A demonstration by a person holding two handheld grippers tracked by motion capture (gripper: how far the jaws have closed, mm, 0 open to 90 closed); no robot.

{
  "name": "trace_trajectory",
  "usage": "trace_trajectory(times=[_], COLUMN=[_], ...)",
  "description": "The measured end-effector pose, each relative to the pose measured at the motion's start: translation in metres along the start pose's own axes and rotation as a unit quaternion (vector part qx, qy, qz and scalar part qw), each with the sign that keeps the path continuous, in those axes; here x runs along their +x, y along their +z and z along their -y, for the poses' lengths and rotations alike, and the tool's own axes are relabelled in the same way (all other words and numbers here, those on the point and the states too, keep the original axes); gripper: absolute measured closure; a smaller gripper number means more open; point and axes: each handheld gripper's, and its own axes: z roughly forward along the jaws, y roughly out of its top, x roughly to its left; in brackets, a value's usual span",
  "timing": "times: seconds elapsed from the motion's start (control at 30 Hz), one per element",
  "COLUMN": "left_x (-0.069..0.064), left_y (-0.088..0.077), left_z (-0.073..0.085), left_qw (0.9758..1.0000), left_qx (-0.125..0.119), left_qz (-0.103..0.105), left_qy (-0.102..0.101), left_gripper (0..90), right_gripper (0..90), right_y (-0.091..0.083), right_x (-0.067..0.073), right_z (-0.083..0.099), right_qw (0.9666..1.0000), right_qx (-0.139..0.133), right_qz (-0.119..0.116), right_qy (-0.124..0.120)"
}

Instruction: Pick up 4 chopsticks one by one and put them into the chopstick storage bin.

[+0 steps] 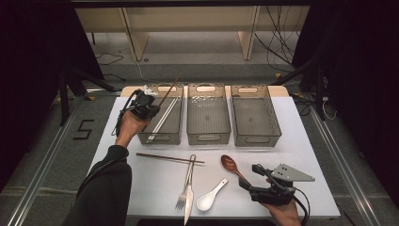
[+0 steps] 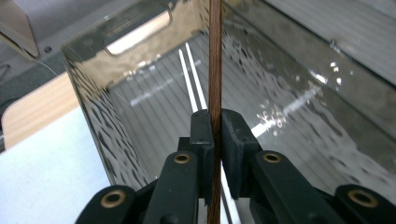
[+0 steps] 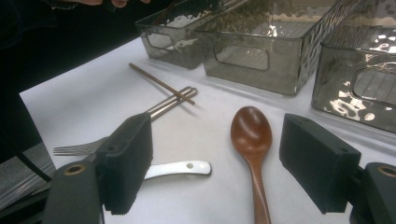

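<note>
Brown wooden chopstick [image 2: 215, 70], thin and straight, stands clamped between the left gripper [image 2: 215, 135] jaws over the leftmost clear bin [image 1: 155, 134], where silver chopsticks [image 1: 162, 120] lie. Right gripper [image 3: 215, 163] rests with jaws apart around the wooden spoon [image 3: 252, 140]; nearby lie fork [image 1: 184, 188], white spoon [image 1: 209, 197].

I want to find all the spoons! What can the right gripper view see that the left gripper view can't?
Right gripper view: the brown wooden spoon between its open right gripper, a white spoon handle, a fork, and a brown chopstick lying on the table. Left gripper view: the left gripper pinching another brown chopstick above silver chopsticks. Both see the leftmost clear bin.
</note>
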Motion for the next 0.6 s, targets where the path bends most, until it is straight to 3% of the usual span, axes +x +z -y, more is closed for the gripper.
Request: trace_trajectory(times=[0.13, 0.2, 0.43, 0.6], left_x=[0.001, 0.000, -0.011, -0.026], left_y=[-0.004, -0.012, -0.041, -0.061], left_z=[-0.001, -0.002, -0.002, 0.007], left_qw=[1.0000, 1.0000, 0.9992, 0.9972], left_qx=[0.003, 0.001, -0.005, -0.004], left_qz=[-0.004, 0.000, 0.038, 0.071], left_qy=[-0.007, 0.000, 0.009, 0.024], left_gripper=[73.0, 72.0, 53.0, 39.7], right_gripper=[26.6, 26.6, 26.6, 26.6], right_y=[0.000, 0.000, 0.000, 0.000], right_x=[0.000, 0.000, 0.000, 0.001], right_z=[0.000, 0.000, 0.000, 0.001], right_qw=[1.0000, 1.0000, 1.0000, 1.0000], right_qx=[-0.001, 0.000, 0.001, 0.003], right_qz=[0.000, 0.001, 0.002, 0.002], right_qy=[0.000, 0.001, 0.001, 0.000])
